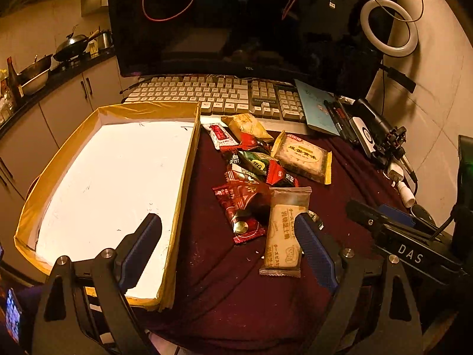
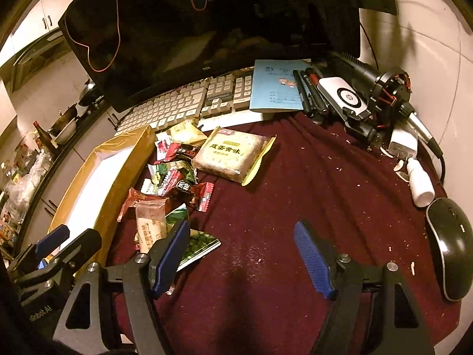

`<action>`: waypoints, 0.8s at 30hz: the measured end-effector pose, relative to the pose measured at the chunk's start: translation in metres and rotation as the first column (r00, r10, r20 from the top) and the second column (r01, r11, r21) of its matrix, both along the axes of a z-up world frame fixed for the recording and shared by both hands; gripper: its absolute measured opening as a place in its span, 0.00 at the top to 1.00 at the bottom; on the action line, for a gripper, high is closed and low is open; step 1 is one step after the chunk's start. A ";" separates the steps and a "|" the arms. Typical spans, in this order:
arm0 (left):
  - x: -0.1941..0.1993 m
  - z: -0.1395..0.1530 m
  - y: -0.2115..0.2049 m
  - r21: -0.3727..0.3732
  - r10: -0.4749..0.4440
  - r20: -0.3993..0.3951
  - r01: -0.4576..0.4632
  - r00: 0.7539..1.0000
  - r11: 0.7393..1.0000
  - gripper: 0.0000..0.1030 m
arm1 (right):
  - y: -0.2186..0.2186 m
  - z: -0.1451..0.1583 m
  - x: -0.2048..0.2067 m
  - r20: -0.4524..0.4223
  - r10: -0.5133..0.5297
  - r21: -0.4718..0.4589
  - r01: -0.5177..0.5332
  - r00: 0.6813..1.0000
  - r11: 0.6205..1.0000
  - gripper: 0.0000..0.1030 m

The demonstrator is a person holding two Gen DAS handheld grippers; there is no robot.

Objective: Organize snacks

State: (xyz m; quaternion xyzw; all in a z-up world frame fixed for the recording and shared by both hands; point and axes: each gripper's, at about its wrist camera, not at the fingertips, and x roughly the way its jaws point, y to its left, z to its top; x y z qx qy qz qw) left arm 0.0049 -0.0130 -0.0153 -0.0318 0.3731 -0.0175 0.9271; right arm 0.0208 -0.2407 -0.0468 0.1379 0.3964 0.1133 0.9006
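A pile of snack packets [image 1: 254,162] lies on the dark red cloth, right of a shallow cardboard box [image 1: 183,183] with a white floor. A cream cracker packet [image 1: 285,233] lies nearest, by the right finger of my open, empty left gripper [image 1: 229,224]. A big yellow-edged cracker pack [image 1: 304,156] sits at the pile's right, also in the right wrist view [image 2: 233,153]. My right gripper [image 2: 242,230] is open and empty above bare cloth; a green packet [image 2: 201,244] lies by its left finger. The box [image 2: 124,174] shows at left there.
A keyboard [image 1: 212,94] and dark monitor [image 1: 236,20] stand behind the snacks. A blue notebook [image 2: 278,85], pens, a power bank [image 2: 344,94], a white bottle [image 2: 419,180] and a black mouse [image 2: 452,245] line the right side. Kitchen counter with pans at far left.
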 end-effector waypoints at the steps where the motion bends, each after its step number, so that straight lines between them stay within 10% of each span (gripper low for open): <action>1: 0.000 -0.001 0.000 0.003 -0.003 0.002 0.003 1.000 1.000 0.11 | 0.000 0.000 0.001 -0.011 -0.002 -0.007 0.002 1.000 1.000 0.27; 24: -0.001 -0.007 0.015 0.029 -0.023 -0.042 0.024 0.999 0.999 0.11 | 0.014 -0.002 0.014 -0.088 -0.061 -0.118 0.050 0.994 0.992 0.27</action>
